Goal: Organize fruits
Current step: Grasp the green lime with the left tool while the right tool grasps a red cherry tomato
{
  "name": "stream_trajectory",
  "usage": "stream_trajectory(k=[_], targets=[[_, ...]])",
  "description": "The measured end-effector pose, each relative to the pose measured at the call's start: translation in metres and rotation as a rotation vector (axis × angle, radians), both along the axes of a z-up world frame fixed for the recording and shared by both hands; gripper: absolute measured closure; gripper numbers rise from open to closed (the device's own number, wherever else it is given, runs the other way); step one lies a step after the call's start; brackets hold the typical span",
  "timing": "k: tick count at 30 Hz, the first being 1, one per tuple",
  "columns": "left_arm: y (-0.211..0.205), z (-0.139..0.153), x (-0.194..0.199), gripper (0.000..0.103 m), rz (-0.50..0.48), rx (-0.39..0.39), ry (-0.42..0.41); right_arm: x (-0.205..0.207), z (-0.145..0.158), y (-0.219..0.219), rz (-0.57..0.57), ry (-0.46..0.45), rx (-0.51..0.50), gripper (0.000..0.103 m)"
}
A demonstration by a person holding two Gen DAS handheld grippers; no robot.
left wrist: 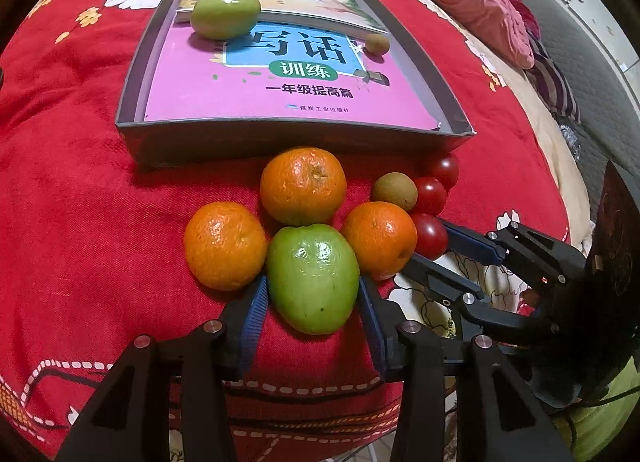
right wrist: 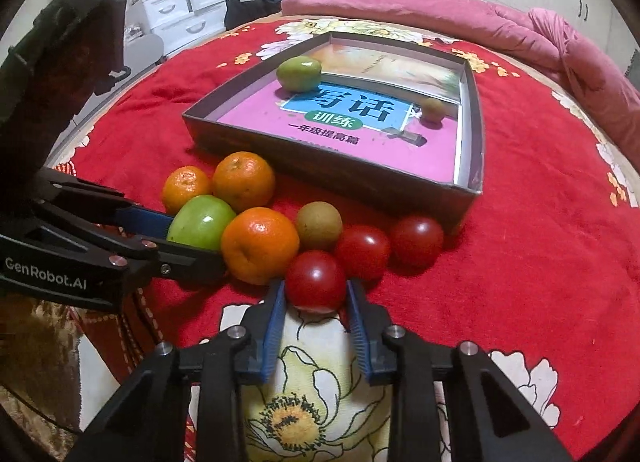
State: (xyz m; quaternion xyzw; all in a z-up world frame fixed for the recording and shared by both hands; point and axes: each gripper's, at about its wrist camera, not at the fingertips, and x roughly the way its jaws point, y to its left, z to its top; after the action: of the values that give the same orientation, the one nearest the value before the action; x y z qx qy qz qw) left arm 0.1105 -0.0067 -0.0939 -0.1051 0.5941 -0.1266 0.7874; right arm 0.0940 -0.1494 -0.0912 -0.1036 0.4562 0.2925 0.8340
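Note:
My left gripper [left wrist: 312, 294] is shut on a green fruit [left wrist: 313, 277] that lies on the red blanket among three oranges [left wrist: 303, 185]. It also shows in the right wrist view [right wrist: 200, 222]. My right gripper [right wrist: 316, 294] is shut on the nearest red tomato [right wrist: 316, 280]; two more tomatoes [right wrist: 362, 252] and a brown kiwi [right wrist: 319, 225] lie beside it. The grey tray [left wrist: 296, 138] behind the pile holds a pink book, another green fruit [left wrist: 225, 14] and a small kiwi [left wrist: 377, 44].
The fruit lies on a red flowered blanket [right wrist: 540, 262] on a bed. A pink quilt [right wrist: 520, 30] is bunched along the far edge. White drawer boxes [right wrist: 180, 10] stand beyond the bed at the left.

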Motion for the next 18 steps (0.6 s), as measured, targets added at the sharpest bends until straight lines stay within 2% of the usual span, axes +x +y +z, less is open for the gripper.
stream_trajectory(k=[18], targets=[[0.0025,-0.0020,-0.0022,0.056,-0.005,-0.010,-0.005,-0.0009,-0.0010,-0.0056,-0.020,0.030,0.011,0.072]])
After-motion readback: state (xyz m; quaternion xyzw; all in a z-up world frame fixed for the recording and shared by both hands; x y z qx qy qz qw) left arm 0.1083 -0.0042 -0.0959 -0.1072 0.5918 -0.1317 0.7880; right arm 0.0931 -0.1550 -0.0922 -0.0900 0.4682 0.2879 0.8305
